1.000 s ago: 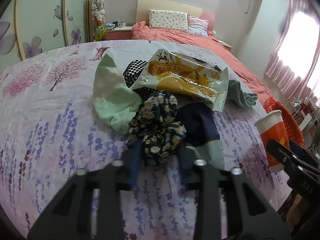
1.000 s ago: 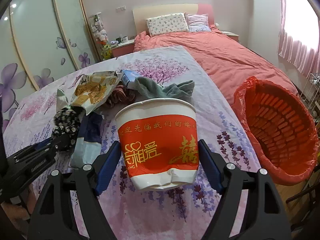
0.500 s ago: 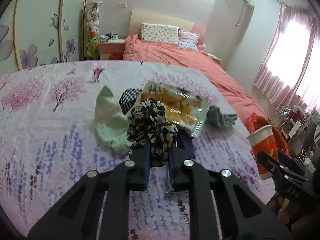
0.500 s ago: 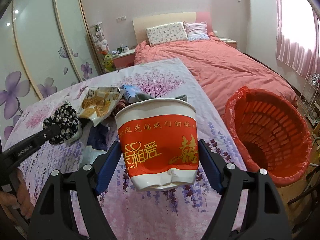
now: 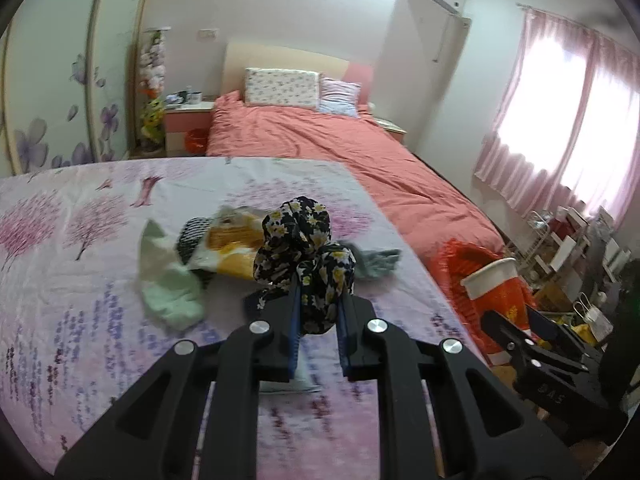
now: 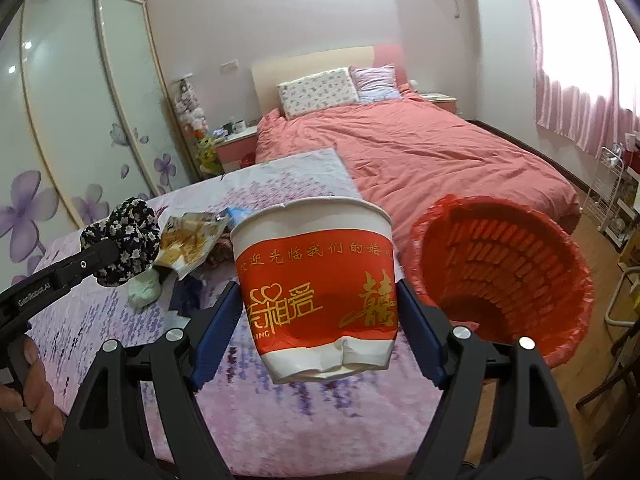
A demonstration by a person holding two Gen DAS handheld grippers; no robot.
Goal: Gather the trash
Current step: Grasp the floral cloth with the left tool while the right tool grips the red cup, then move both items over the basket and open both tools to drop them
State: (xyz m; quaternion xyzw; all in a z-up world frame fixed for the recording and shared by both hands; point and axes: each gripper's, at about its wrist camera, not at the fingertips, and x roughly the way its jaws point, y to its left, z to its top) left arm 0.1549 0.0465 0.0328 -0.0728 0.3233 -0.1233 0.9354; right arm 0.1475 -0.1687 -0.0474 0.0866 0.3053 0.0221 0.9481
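My left gripper [image 5: 318, 300] is shut on a black floral cloth [image 5: 304, 248] and holds it above the bed cover; the cloth also shows in the right wrist view [image 6: 124, 248]. My right gripper [image 6: 320, 312] is shut on a red and white paper cup [image 6: 316, 288], which also shows in the left wrist view [image 5: 500, 292], held up beside the red-lined trash basket [image 6: 500, 272]. A yellow snack wrapper [image 5: 232, 248] lies on the cover among clothes.
A mint green cloth [image 5: 168, 284], a black-and-white patterned item [image 5: 192, 236] and a grey-green cloth [image 5: 380, 260] lie on the floral bed cover [image 5: 80, 320]. A red bed [image 5: 320, 148] is behind. Shelves and bags [image 5: 580, 248] stand at the right.
My left gripper closed on the floral cloth and lifted it off the pile. My right gripper rose with the cup and moved toward the basket.
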